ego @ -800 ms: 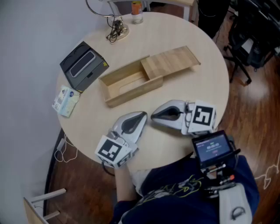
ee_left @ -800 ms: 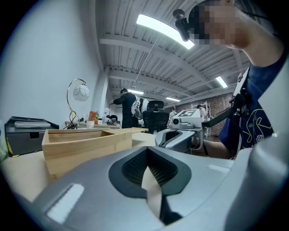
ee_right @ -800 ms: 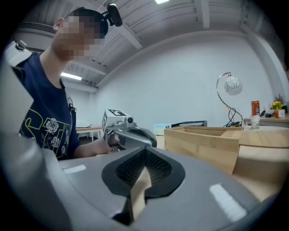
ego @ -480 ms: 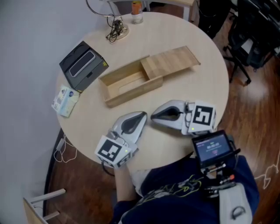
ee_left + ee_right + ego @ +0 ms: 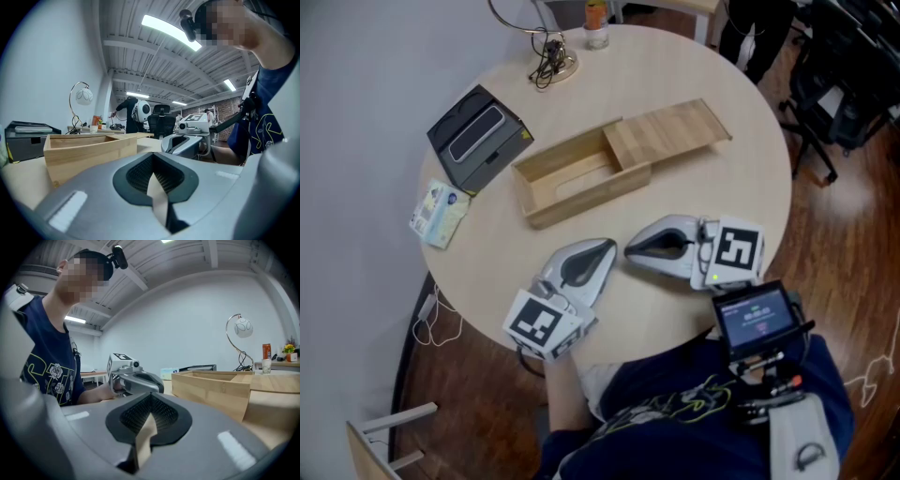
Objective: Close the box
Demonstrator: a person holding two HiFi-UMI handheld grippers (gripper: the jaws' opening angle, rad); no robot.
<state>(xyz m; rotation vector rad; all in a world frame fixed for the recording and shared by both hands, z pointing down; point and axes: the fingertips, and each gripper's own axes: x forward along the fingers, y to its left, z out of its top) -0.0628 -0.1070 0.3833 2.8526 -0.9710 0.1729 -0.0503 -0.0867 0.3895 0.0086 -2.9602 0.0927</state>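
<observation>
Currently my left gripper (image 5: pixel 606 247) and right gripper (image 5: pixel 631 250) lie on the bench (image 5: pixel 675 56) by its near edge, tips close together. Both sets of fingers are clenched together with nothing between them. The wooden box (image 5: pixel 572 183) sits at the bench centre, apart from both grippers. Its sliding lid (image 5: pixel 670 131) is drawn partway out toward the right edge.

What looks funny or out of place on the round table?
Only the wooden box: its sliding lid is pushed about halfway out and sticks out past one end, so the inside is left open. Nothing on the table looks spilled, tipped over or broken.
</observation>
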